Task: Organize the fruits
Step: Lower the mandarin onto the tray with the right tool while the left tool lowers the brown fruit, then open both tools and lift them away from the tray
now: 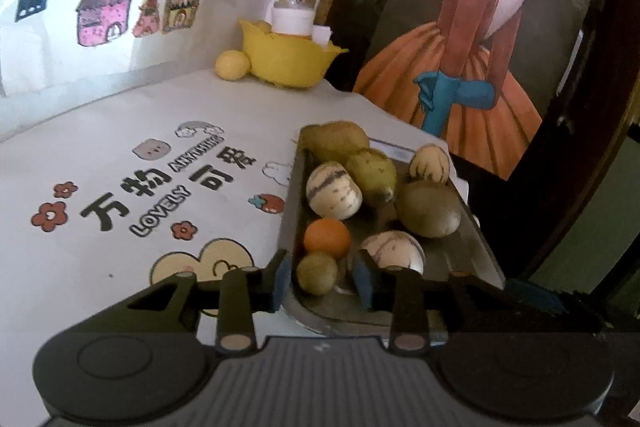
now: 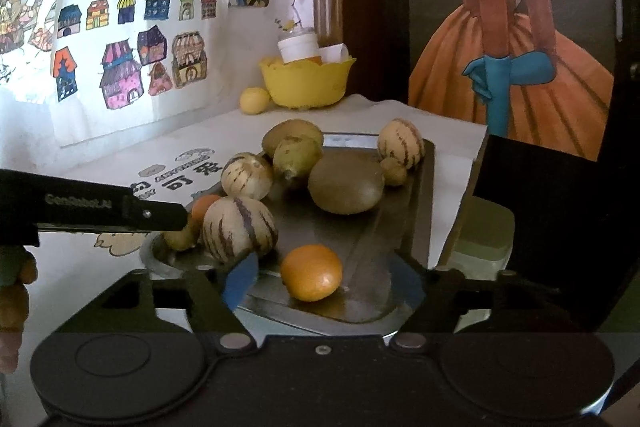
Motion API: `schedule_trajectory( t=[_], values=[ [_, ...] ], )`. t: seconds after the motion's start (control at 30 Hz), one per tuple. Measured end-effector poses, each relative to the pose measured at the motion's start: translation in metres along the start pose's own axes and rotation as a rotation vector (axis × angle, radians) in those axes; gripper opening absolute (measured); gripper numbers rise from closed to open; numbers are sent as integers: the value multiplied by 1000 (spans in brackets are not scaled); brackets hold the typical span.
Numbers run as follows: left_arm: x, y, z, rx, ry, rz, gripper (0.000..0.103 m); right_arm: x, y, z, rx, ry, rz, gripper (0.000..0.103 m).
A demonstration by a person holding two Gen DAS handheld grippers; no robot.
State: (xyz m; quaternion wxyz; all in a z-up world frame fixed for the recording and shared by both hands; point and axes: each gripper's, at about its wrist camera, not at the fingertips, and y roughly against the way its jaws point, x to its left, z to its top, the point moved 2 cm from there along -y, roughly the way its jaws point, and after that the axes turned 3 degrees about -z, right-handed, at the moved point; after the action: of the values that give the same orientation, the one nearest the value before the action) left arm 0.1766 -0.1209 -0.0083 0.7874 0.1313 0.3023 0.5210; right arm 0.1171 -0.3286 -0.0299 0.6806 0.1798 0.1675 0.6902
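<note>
A rectangular grey metal tray (image 2: 420, 195) holds striped cream melons (image 2: 239, 229), a brown kiwi (image 2: 346, 187), green pears (image 2: 298, 155) and a glossy orange (image 2: 311, 271) near its front edge, a small green fruit (image 1: 317, 273) at its front left corner.

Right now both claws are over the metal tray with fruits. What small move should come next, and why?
Probably draw the right claw back from the orange fruit. Its jaws stand wide and the fruit rests free on the metal tray, so it looks released. The left claw likewise stands open around a small green fruit.
</note>
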Motion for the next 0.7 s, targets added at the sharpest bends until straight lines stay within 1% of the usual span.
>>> schedule_trajectory(
  t=[0.03, 0.2, 0.27, 0.33, 0.37, 0.4, 0.43, 0.57, 0.7],
  values=[
    [1, 3, 1, -11, 9, 4, 56, 0, 2, 0, -4, -1, -6, 81],
    [9, 19, 5, -60, 33, 23, 65, 3, 13, 2, -22, -19, -14, 90],
    [11, 25, 6, -75, 40, 31, 74, 5, 17, 2, -30, -26, -15, 93],
    [14, 32, 7, -94, 45, 40, 88, 8, 22, 4, -38, -34, -15, 97],
    [15, 36, 7, -100, 44, 42, 92, 9, 24, 4, -41, -36, -18, 98],
    [15, 39, 7, -104, 40, 43, 99, 11, 26, 5, -46, -37, -24, 100],
    [16, 43, 8, -107, 36, 43, 103, 12, 29, 6, -51, -39, -28, 101],
    [24, 58, 7, -120, 43, 63, 103, 19, 38, 7, -67, -54, -27, 102],
    [36, 75, 5, -140, 71, 86, 103, 31, 48, 7, -85, -36, -38, 102]
  ],
)
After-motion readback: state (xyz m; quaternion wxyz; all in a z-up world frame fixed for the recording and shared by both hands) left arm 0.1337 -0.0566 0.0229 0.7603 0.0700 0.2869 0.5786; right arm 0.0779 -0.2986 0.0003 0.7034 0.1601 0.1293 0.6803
